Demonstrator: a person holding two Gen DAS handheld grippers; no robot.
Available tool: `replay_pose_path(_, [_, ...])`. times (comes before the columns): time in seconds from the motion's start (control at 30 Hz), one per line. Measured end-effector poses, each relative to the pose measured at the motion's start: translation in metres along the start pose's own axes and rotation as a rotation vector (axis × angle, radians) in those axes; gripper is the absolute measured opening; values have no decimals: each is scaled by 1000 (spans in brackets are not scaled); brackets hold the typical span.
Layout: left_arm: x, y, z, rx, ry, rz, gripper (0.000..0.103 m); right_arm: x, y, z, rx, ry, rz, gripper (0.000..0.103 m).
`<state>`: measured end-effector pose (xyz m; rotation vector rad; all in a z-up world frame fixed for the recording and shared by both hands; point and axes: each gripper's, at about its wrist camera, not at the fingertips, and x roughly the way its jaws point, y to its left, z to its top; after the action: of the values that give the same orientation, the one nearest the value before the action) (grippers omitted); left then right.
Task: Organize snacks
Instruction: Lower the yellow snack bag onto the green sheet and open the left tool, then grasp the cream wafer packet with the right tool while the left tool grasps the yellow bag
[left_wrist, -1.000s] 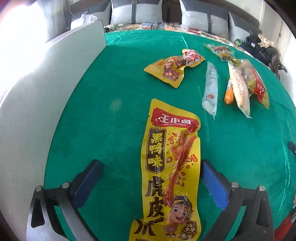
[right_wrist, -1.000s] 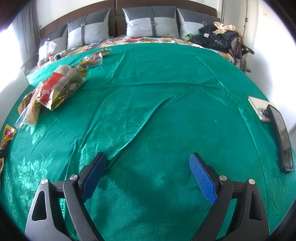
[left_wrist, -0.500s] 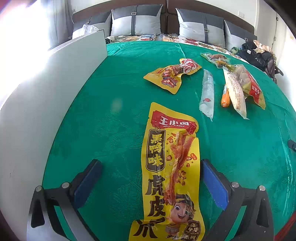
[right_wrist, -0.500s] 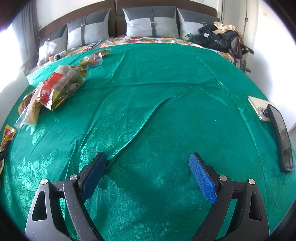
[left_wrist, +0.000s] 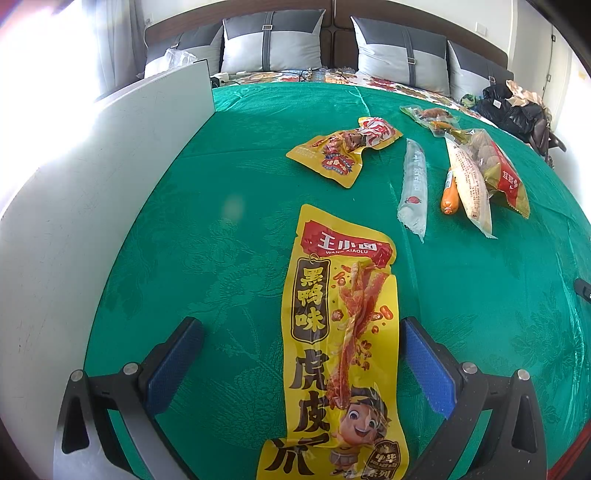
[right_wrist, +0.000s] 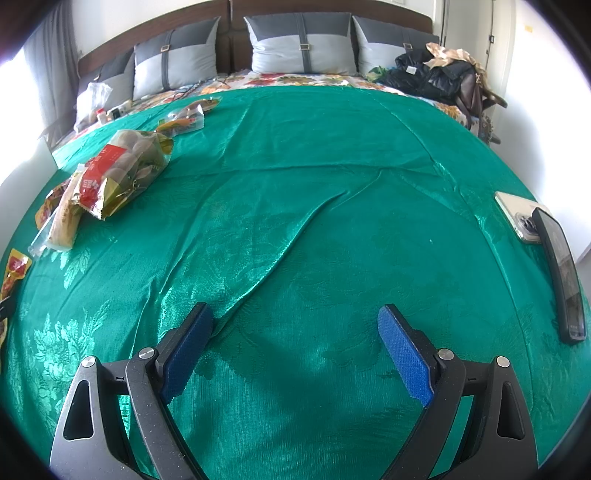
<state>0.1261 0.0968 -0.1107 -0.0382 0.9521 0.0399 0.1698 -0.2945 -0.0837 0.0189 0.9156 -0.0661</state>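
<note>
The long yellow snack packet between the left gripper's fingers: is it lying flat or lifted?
Flat. The long yellow snack packet lies spread on the green cloth; the left gripper is open, not touching it.

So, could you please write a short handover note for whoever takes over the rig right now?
Left gripper: open, empty, straddling the long yellow snack pack lying flat on the green cloth.
Right gripper: open, empty, over bare cloth.
Other snacks: small yellow pack, white tube, orange sausage and bagged snacks, loose beyond.
Done: nothing grasped.
Left: grip the yellow pack, then the others.
</note>
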Motion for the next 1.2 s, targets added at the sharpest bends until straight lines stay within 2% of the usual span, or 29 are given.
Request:
replay_pose_path(0.23, [0,0,0,-1,-1,0,103,-4,0,-2,24,-6,14,91])
replay_pose_path(0.27, [0,0,0,-1,-1,-1,103,-9,0,-2,66,-16,53,91])
replay_pose_path(0.33, [0,0,0,-3,-1,-1,103,-21,10,1,159,-56,216,92])
replay_pose_path(0.37, [0,-1,-1,-3,-1,0,103,-25,24,4,162,-61,303,92])
replay_pose_path(0.43, [0,0,0,-3,-2,-1,103,-22,65,15,83,-2,436,92])
replay_pose_path(0.5, [0,0,0,-3,-2,-1,103,-12,103,26,21,48,504,90])
replay_pose_path(0.57, [0,0,0,-4,-2,-2,103,4,132,43,22,88,549,90])
replay_pose_path(0.67, [0,0,-1,-3,-2,-1,103,36,167,70,44,148,561,88])
replay_pose_path(0.73, [0,0,0,-3,-2,-3,103,52,183,81,62,174,539,68])
replay_pose_path(0.77, [0,0,0,-3,-2,-3,103,60,187,83,78,204,524,40])
replay_pose_path(0.8, [0,0,0,-2,-3,-4,103,65,188,82,100,233,517,29])
replay_pose_path(0.9, [-1,-1,0,-3,-3,-5,103,47,175,67,168,224,578,25])
replay_pose_path(0.97, [-1,-1,1,-2,-2,-5,103,22,163,53,129,215,606,25])
replay_pose_path(1.1, [-3,-1,-1,34,28,-26,103,-28,132,20,-22,201,513,17])
replay_pose_path(1.2, [-6,0,0,40,98,-62,102,-36,117,-4,-110,250,421,17])
